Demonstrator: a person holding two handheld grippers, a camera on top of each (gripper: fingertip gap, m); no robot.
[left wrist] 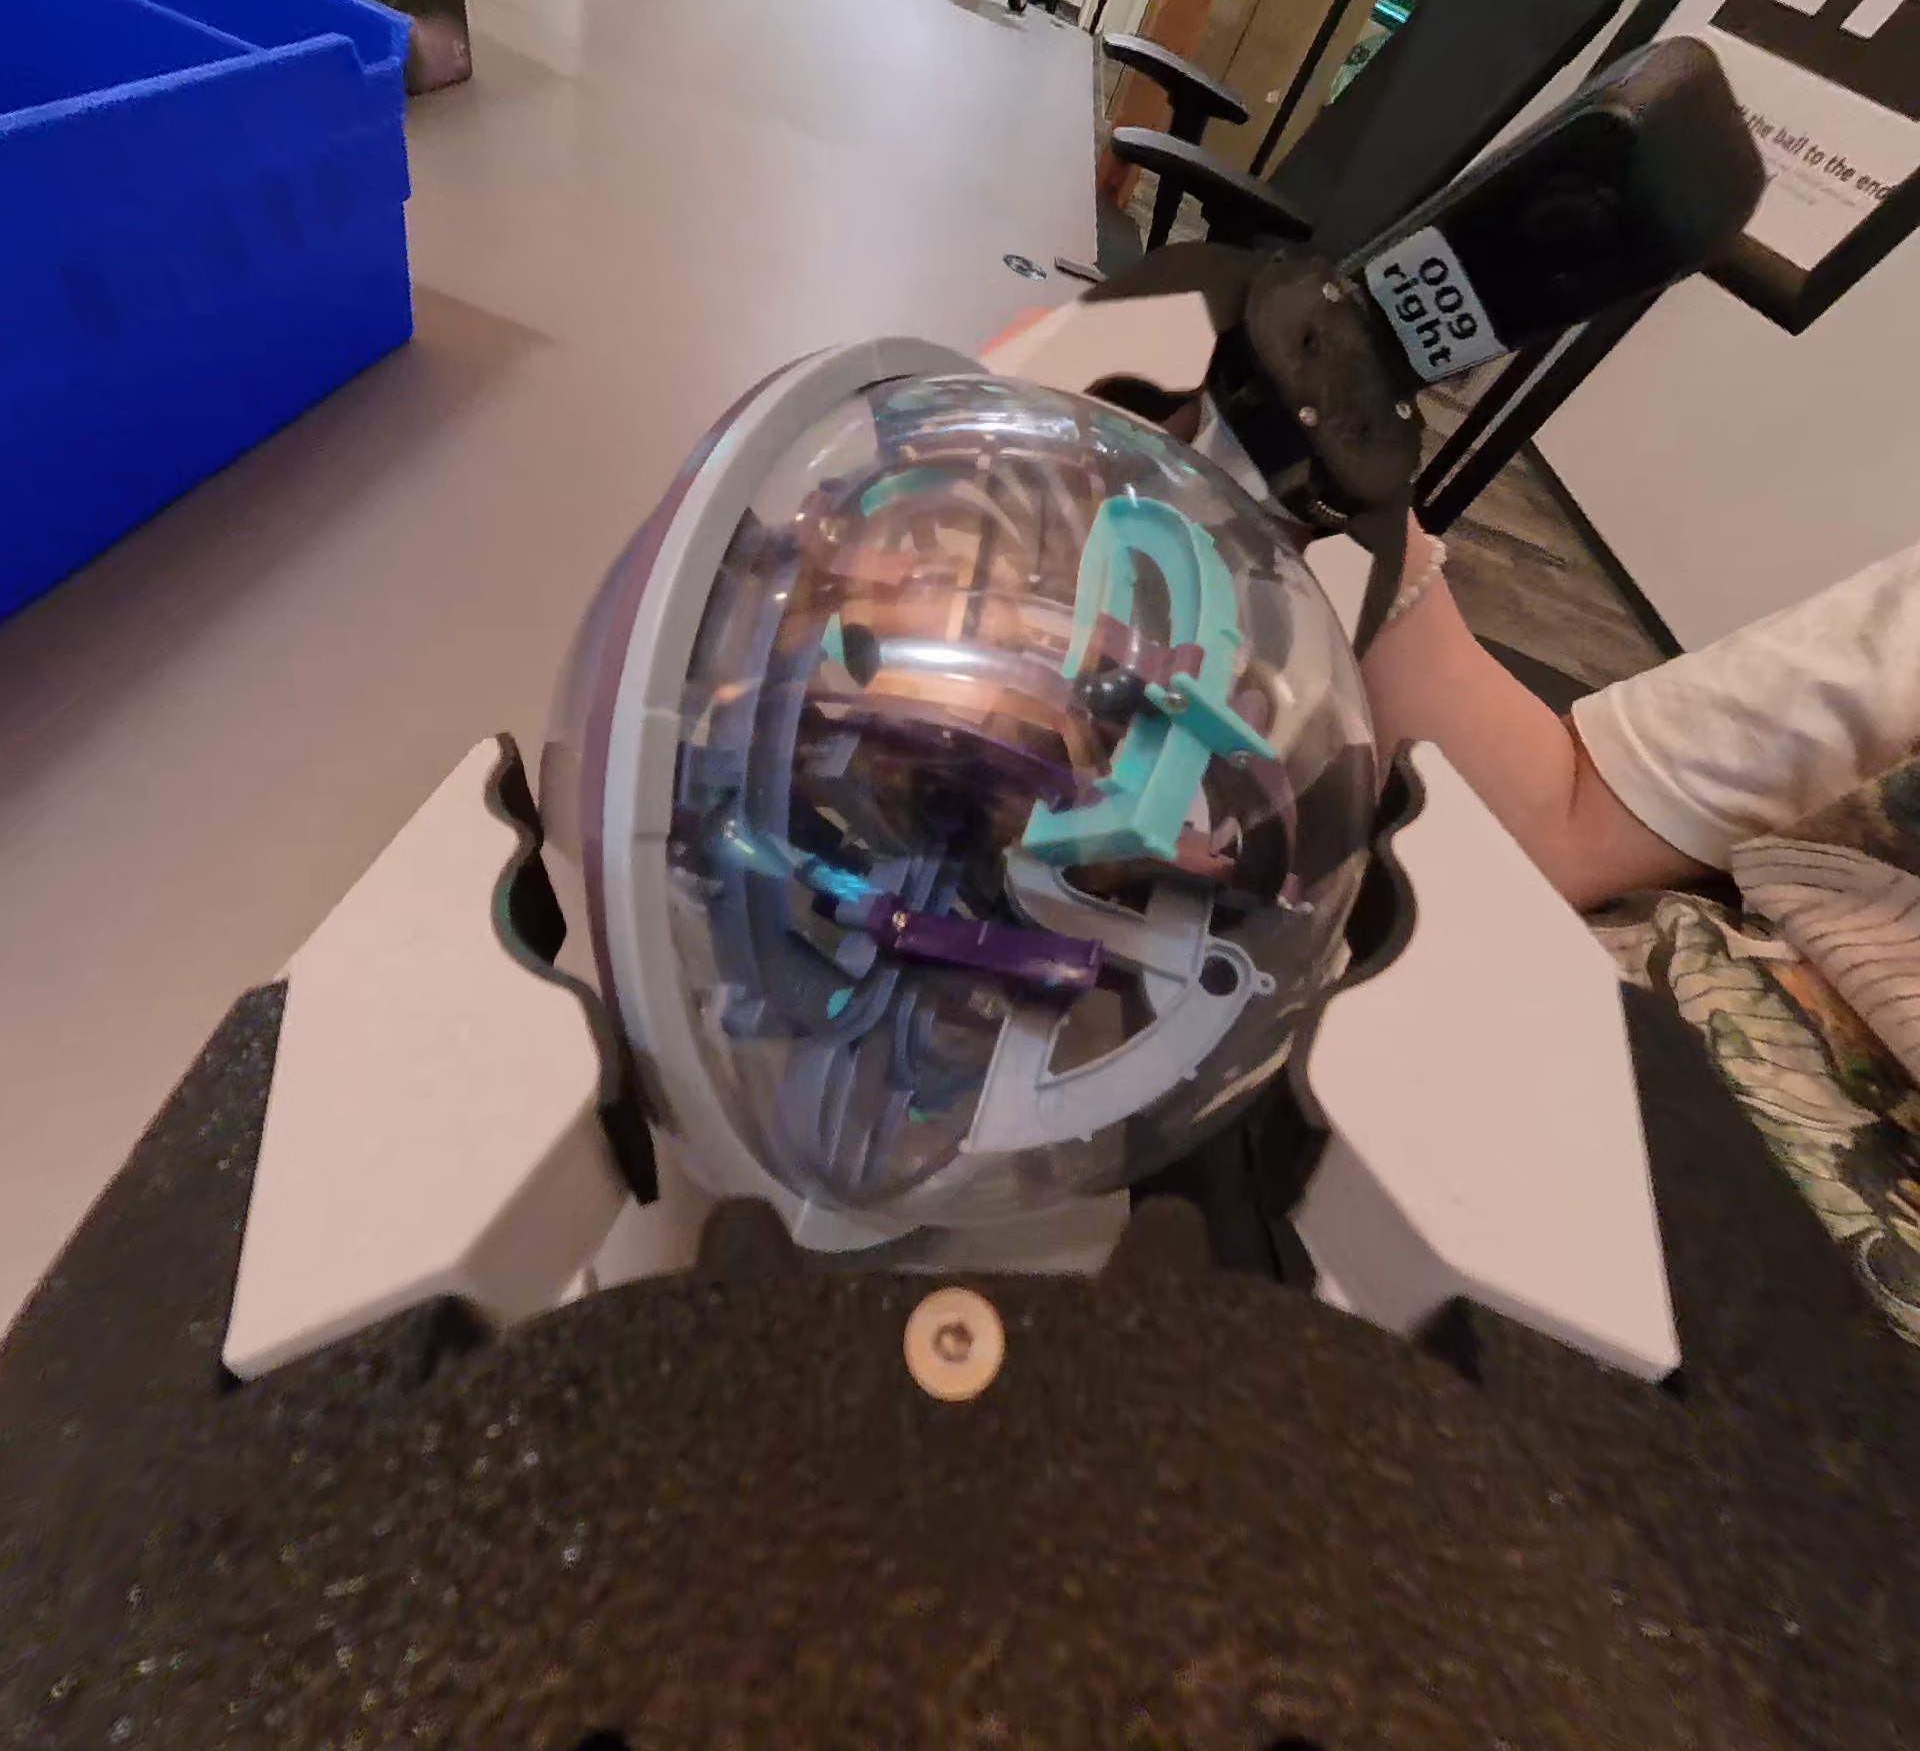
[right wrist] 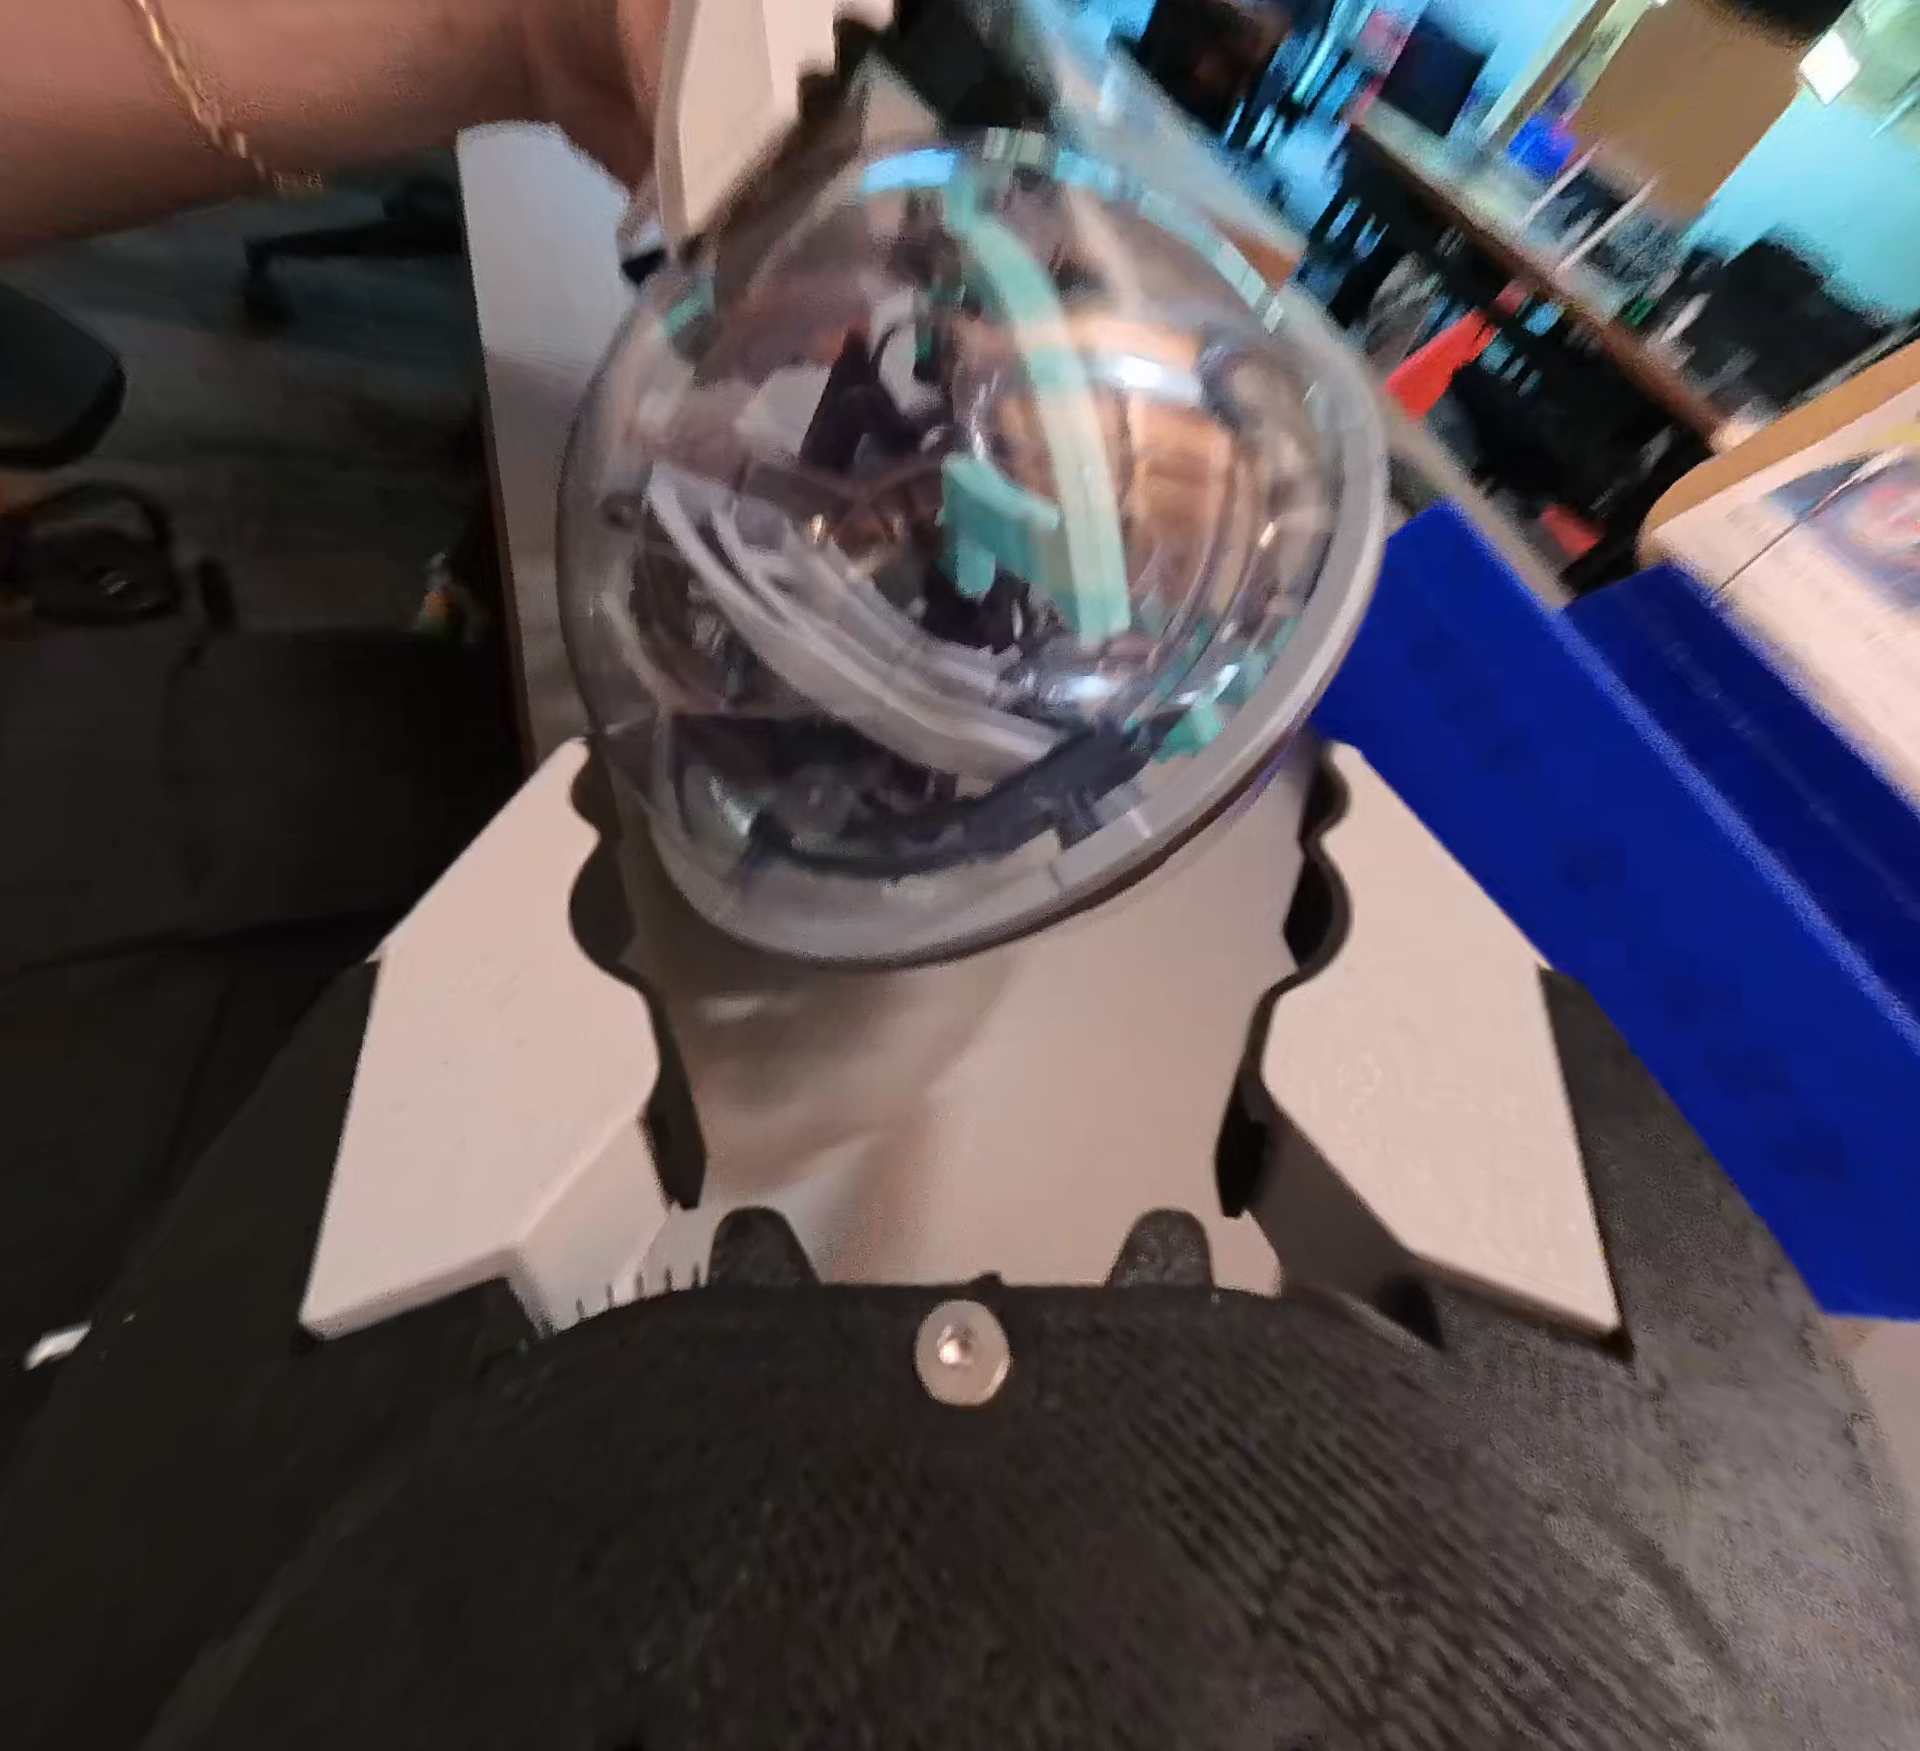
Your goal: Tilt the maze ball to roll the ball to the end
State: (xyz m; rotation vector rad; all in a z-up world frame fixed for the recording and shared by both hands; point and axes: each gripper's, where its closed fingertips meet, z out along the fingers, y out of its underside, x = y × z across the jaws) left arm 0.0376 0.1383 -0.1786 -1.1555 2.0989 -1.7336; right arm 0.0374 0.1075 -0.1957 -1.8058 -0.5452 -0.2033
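Support came from the left claw [left wrist: 961, 766], clamped across the clear plastic maze ball [left wrist: 935, 818] above the pale desk [left wrist: 675, 195], while the right claw [right wrist: 951, 818] stood apart beside it, probably to steady each tilt.

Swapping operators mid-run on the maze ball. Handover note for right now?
Left gripper: shut on the maze ball, pads on both sides, held above the table.
Right gripper: at the sphere's far side; contact unclear, view blurred.
Small dark ball: sits by the teal track inside.
Blue bin: to the left, unused.
Done: sphere lifted. Left: keep tilting until the ball reaches the end; the end is not identifiable.
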